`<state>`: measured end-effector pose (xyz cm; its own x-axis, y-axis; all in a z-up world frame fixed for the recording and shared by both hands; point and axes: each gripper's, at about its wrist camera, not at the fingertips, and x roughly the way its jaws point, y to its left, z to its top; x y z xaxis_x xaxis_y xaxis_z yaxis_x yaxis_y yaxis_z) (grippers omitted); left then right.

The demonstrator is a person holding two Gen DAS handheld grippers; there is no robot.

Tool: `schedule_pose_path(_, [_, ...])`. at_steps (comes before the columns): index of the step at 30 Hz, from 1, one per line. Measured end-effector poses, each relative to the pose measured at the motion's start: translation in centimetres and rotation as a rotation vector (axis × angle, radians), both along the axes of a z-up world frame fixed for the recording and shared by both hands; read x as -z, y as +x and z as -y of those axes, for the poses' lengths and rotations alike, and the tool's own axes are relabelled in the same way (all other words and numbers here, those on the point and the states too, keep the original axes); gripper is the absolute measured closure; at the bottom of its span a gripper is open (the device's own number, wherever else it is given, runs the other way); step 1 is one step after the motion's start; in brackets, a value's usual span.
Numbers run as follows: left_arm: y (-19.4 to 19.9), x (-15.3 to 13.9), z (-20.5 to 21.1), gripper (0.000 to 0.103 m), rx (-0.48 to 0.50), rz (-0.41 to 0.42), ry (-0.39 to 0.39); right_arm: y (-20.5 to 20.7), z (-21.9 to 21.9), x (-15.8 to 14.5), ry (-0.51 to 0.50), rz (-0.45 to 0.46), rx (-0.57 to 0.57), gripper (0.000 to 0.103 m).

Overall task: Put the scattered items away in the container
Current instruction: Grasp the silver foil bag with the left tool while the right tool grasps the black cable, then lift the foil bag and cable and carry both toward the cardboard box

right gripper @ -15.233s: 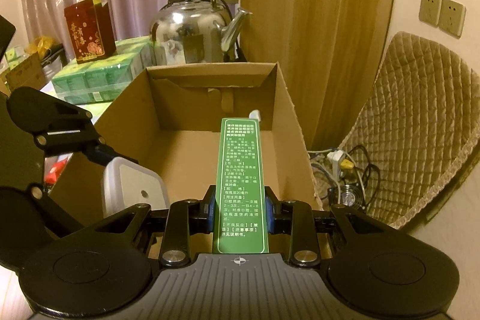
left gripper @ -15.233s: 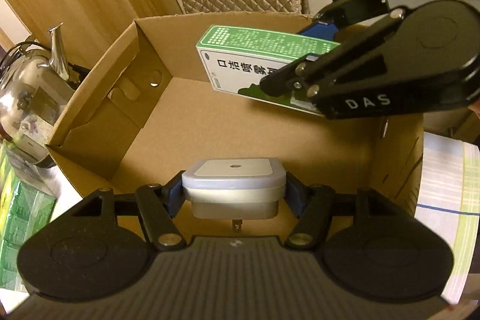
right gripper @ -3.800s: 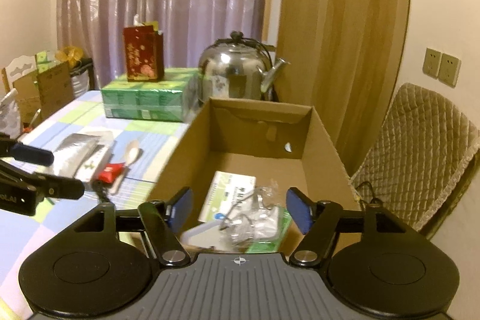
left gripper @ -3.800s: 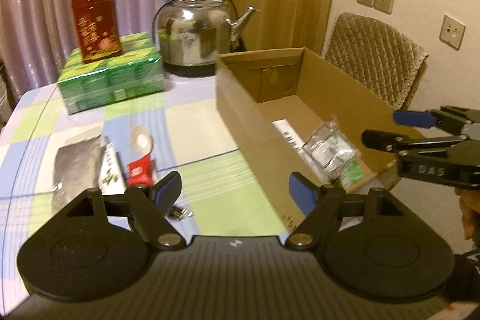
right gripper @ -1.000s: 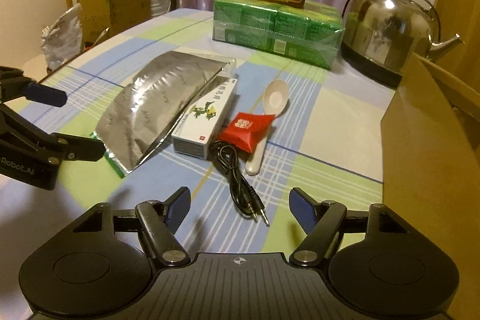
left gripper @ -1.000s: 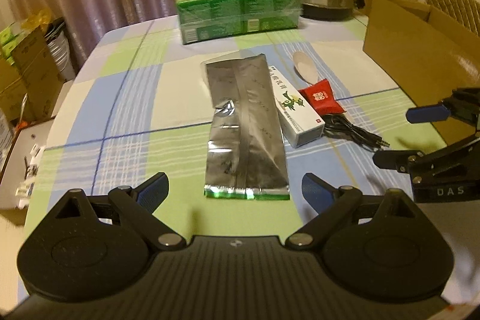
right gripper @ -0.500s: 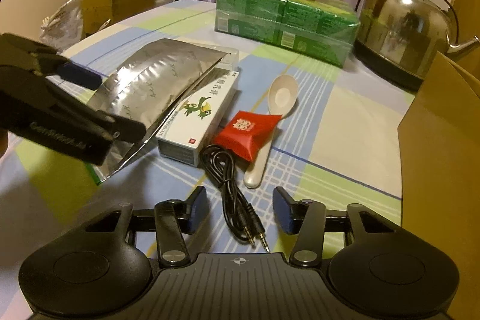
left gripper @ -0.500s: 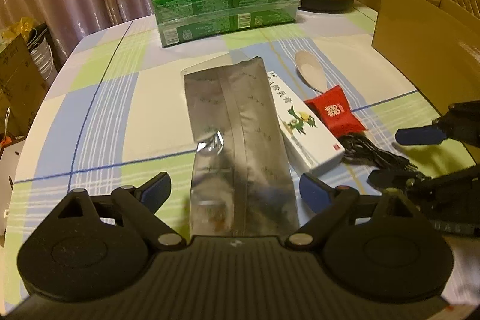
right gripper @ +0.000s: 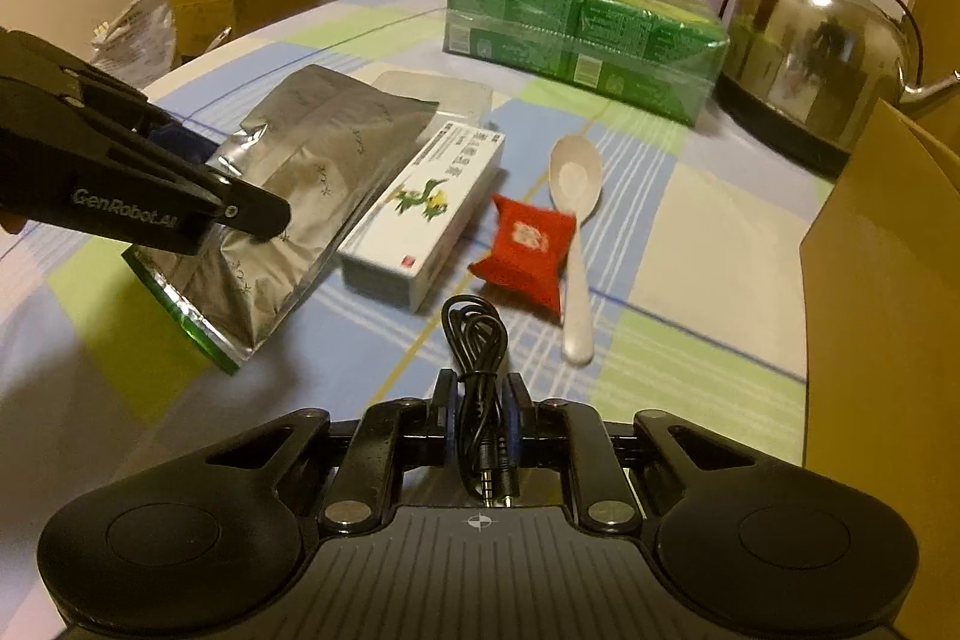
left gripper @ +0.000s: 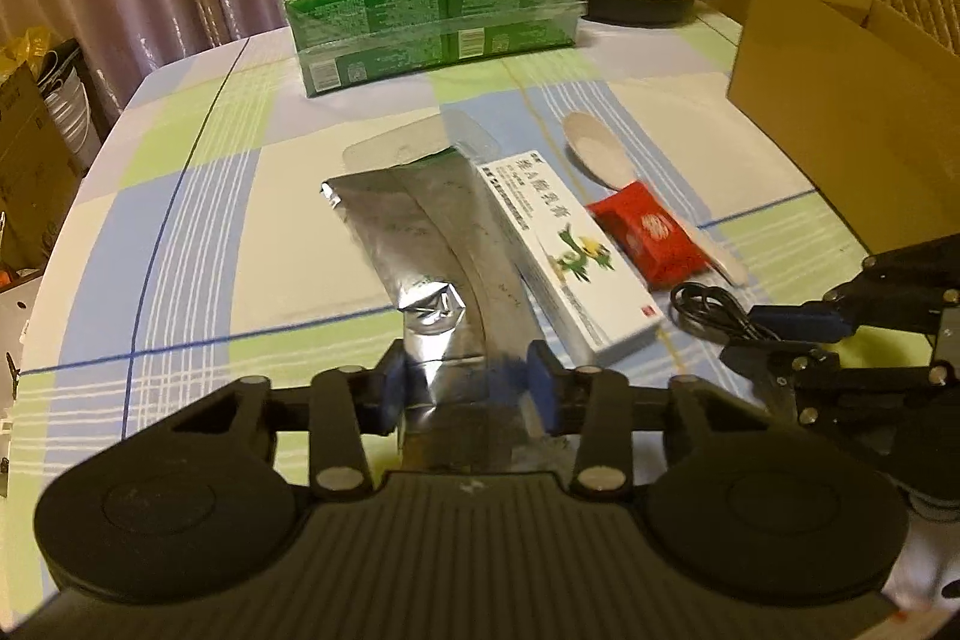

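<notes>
Left gripper [left gripper: 465,388] clamped on near end of foil pouch [left gripper: 432,244], left of white box [left gripper: 570,250]. Limp pouch could sag or drag box on lifting. Right of box: red packet [left gripper: 648,235] lying on spoon [left gripper: 600,151]. Right gripper [right gripper: 478,400] pinched narrow on cable [right gripper: 477,340], near box; loose loops could slip out or snag packet. Carton [left gripper: 840,100] far right of box.
</notes>
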<state>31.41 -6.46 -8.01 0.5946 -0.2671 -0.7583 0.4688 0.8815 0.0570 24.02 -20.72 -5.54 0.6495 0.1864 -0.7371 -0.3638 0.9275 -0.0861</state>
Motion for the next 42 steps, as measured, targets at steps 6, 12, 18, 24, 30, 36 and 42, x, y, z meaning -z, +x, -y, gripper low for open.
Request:
schedule_pose_path(6, [-4.4,-0.9,-0.9,0.075,0.023,-0.018,-0.008,-3.5,-0.1,-0.7,0.032,-0.034,0.011,0.092])
schedule_pose_path(12, [-9.7,-1.5,-2.8,0.075,0.023,-0.07,-0.028,-7.7,-0.1,-1.1,0.064,-0.067,0.03,0.092])
schedule_pose_path(18, [-11.6,-2.5,-4.5,0.059,-0.003,-0.16,-0.042,-10.2,-0.1,-1.4,0.076,-0.08,0.047,0.092])
schedule_pose_path(24, [-9.0,-3.7,-4.7,0.049,0.0,-0.228,-0.009,-10.8,0.2,-1.4,0.089,-0.077,0.052,0.092])
schedule_pose_path(30, [-4.9,-3.0,-3.9,0.04,-0.025,-0.383,-0.057,-10.5,0.9,-1.4,0.099,-0.064,0.067,0.091])
schedule_pose_path(36, [-2.9,-0.5,-2.0,0.04,-0.003,-0.503,-0.005,-10.0,1.6,-1.1,0.101,-0.059,0.074,0.091])
schedule_pose_path(42, [-2.5,1.1,-0.9,0.05,0.026,-0.509,0.062,-9.6,1.7,-0.6,0.095,-0.06,0.063,0.091])
